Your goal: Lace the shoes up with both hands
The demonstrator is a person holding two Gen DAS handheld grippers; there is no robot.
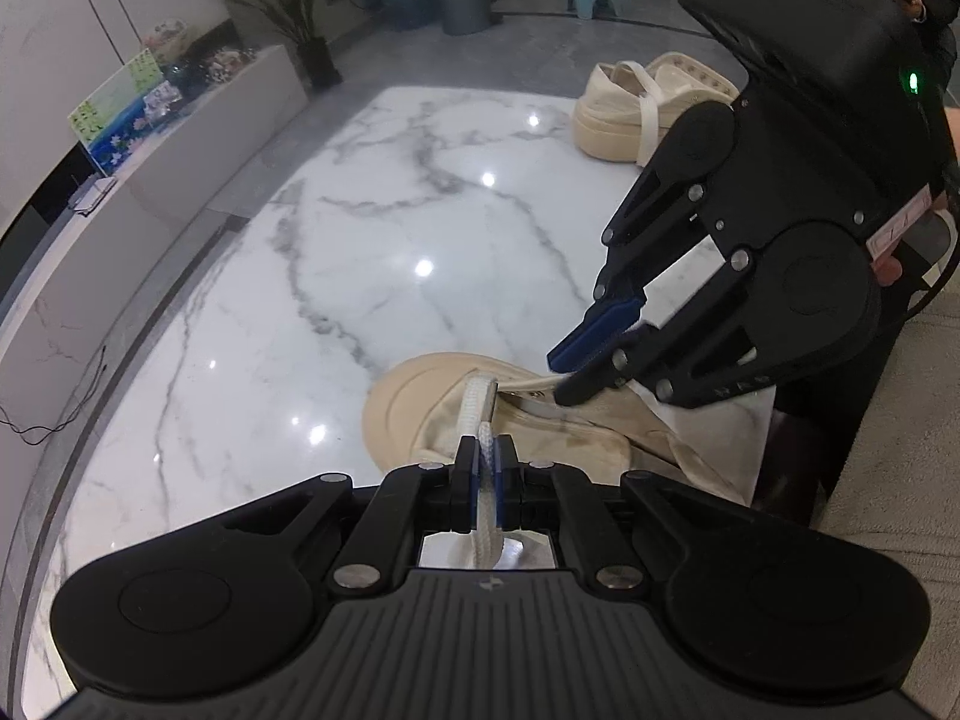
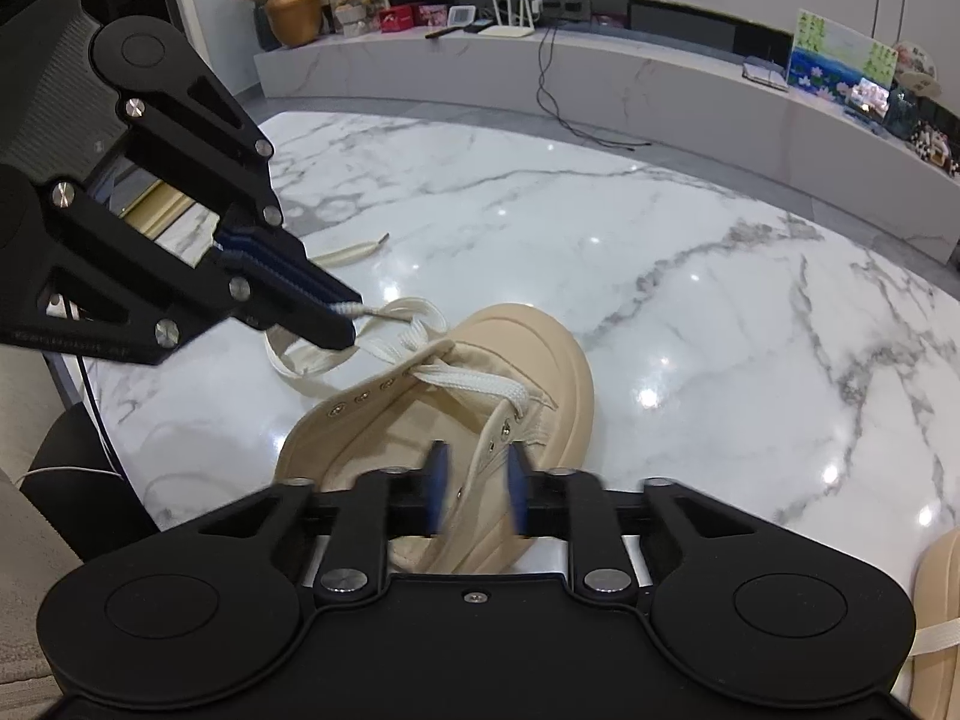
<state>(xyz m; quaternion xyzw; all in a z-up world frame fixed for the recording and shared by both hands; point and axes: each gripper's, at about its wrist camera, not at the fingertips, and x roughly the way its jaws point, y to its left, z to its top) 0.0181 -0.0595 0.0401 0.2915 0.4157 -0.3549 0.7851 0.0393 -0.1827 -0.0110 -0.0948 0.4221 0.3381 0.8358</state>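
Note:
A beige canvas shoe (image 2: 528,354) lies on the white marble table (image 2: 690,312) with its toe pointing away in the right wrist view; it also shows in the left wrist view (image 1: 414,402). A white lace (image 2: 474,381) crosses its front eyelets. My left gripper (image 1: 487,468) is shut on the white lace (image 1: 477,414) near the toe; in the right wrist view it (image 2: 345,315) pinches the lace end. My right gripper (image 2: 474,495) is open, its blue pads either side of the shoe's right eyelet flap. In the left wrist view it (image 1: 561,375) hovers at the shoe's opening.
A second beige shoe (image 1: 636,114) with a white lace sits at the table's far end; its edge shows in the right wrist view (image 2: 939,600). A loose lace end (image 2: 354,252) lies on the marble. A low marble shelf (image 2: 600,78) with ornaments runs beyond the table.

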